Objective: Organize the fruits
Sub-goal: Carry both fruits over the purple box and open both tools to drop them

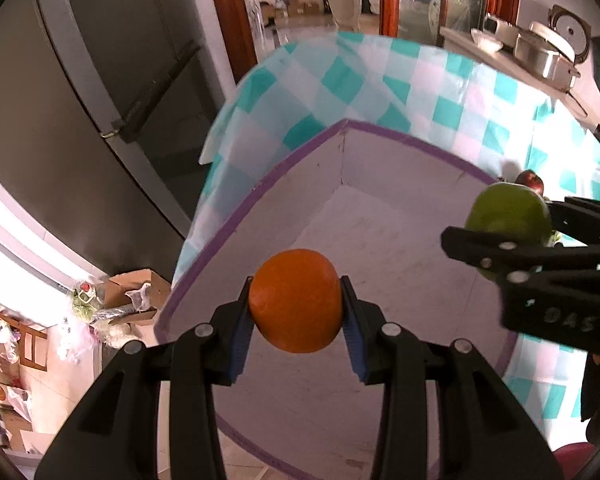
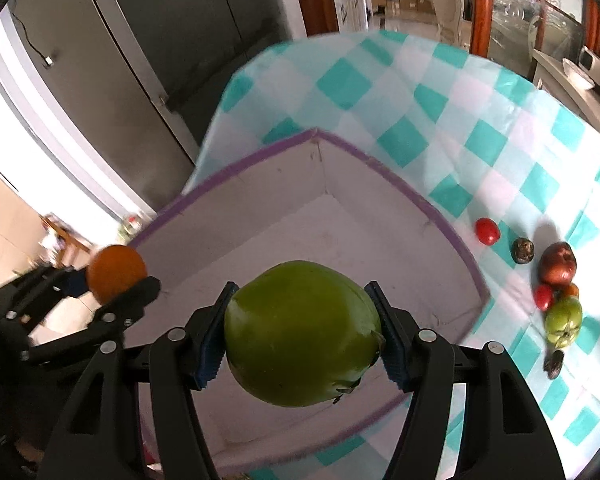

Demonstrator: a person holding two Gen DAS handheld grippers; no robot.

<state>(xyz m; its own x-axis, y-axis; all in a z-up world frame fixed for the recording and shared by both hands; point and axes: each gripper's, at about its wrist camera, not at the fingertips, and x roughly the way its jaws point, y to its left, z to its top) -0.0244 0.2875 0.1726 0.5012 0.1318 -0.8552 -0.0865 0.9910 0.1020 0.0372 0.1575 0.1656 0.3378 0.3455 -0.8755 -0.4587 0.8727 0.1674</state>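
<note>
Both grippers hang over the box (image 1: 380, 240): the left gripper (image 1: 296, 312) pinches an orange (image 1: 296, 300), the right gripper (image 2: 302, 332) clamps a green fruit (image 2: 300, 332) between its pads.

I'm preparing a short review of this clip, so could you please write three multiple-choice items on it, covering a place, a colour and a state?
1. Where is the orange?
A. on the tablecloth
B. between the left gripper's fingers over the box
C. on the floor

2. What colour is the box's rim?
A. purple
B. yellow
C. black

3. What state is the right gripper in?
A. open, holding nothing
B. out of sight
C. shut on the green fruit

Answers: B, pads press both its sides; A, a purple edge runs along the walls; C, both pads touch the fruit.
</note>
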